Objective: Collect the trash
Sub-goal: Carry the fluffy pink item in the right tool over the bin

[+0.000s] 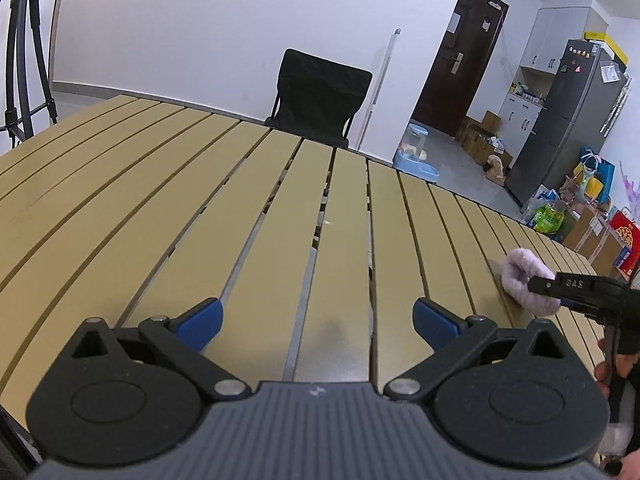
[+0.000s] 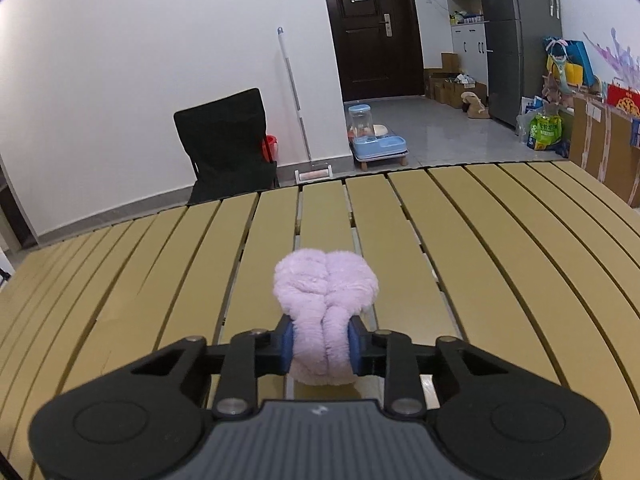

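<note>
Scrunchie [image 2: 326, 296] in right claw [image 2: 320, 346], long axis pointing fwd.

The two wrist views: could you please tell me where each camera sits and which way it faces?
Left wrist: on the left hand-held gripper, open, looking across the slatted table toward a black chair; the right hand-held gripper enters at right.
Right wrist: on the right hand-held gripper, shut on a purple fluffy cloth, facing the door.
Shared: table, chair, cloth, fridge.
</note>
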Available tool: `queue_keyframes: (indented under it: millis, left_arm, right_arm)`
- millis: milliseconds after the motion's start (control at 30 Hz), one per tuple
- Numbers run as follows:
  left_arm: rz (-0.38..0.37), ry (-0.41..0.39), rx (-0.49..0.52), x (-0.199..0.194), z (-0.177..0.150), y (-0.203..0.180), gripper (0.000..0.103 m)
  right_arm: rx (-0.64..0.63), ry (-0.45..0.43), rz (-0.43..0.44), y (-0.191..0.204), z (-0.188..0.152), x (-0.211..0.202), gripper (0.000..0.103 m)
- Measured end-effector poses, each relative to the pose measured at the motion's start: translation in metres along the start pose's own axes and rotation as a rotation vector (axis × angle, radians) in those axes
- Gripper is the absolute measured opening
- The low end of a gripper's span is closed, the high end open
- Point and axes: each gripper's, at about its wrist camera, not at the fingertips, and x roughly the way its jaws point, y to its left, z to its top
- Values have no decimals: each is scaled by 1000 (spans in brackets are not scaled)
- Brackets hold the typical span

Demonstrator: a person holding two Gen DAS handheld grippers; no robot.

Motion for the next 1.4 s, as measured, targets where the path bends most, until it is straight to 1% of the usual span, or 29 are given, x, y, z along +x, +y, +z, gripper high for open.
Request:
queue_keyframes:
  millis: [100,233,267,400,567,867,1000,1200,1400]
  left_arm:
    - [-2,3,8,-1,-1,-3,103]
    - [-6,8,19,-10,-4,-6,103]
    - [-8,8,21,-12,-5,-7,103]
    - [-7,3,28,-26,-9,-10,103]
    - [1,1,42,-40,-15,-11,103]
    - [-21,-13,48,-86,-34,-11,103]
    - [-28,-20,50,-106,-42,-12,103]
    - [-37,-34,59,-139,-54,-14,103]
    - [-46,-43,78,-172,-70,-17,103]
  right_arm:
    - [19,-6,19,-10,-5,-13,21]
    - [24,-11,29,-17,-10,-30,20]
    - [25,-19,43,-18,-13,-36,20]
    - [7,-19,46,-16,-18,-54,20]
    - [-1,-34,65,-14,-26,-87,20]
    - [-4,-59,97,-17,-32,-141,20]
    - [-13,-67,113,-15,-40,-166,20]
    - [-27,-82,138,-11,-57,-204,20]
    - [-47,-87,175,-5,-81,-242,20]
